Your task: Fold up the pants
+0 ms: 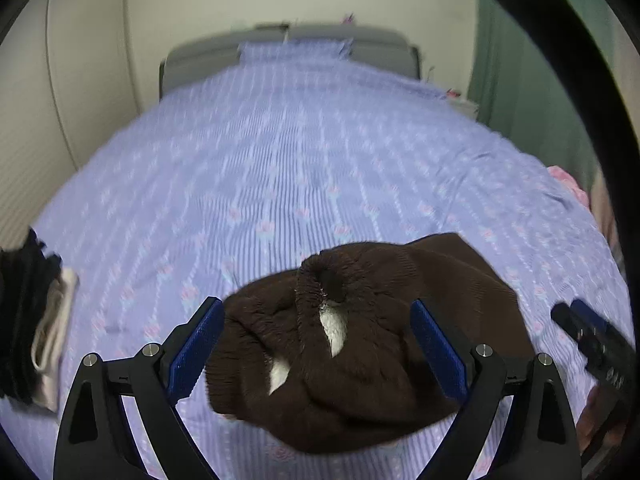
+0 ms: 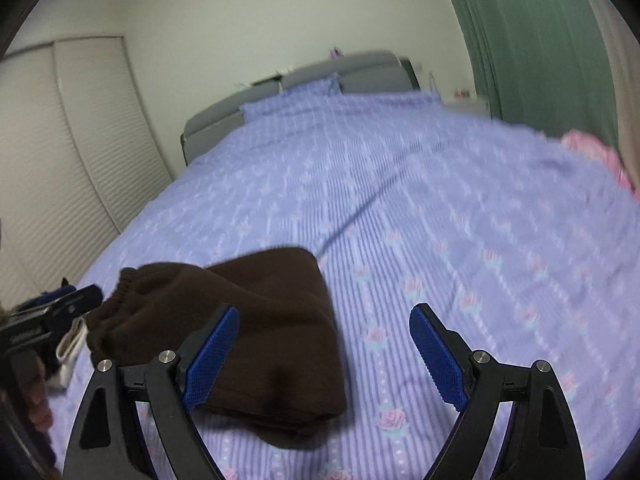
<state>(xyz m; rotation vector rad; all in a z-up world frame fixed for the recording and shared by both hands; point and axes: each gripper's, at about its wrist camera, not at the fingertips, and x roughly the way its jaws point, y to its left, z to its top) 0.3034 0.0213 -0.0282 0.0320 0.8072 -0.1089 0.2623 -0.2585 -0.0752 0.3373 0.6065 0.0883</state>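
The dark brown knit pants (image 1: 360, 344) lie folded into a thick bundle on the lilac bedspread (image 1: 280, 160), with the elastic waistband and white inner tags facing up. My left gripper (image 1: 318, 346) is open, its blue pads on either side of the bundle just above it. In the right wrist view the pants (image 2: 240, 336) lie at lower left. My right gripper (image 2: 324, 354) is open and empty, to the right of the bundle, with its left pad (image 2: 212, 356) over the bundle's edge. The right gripper also shows in the left wrist view (image 1: 592, 340).
A stack of black and white folded clothes (image 1: 36, 328) sits on the bed's left edge. A pink garment (image 2: 596, 152) lies at the far right edge. The grey headboard (image 1: 320, 44) and a pillow are at the far end. White closet doors (image 2: 60, 168) stand left, a green curtain (image 2: 520, 40) right.
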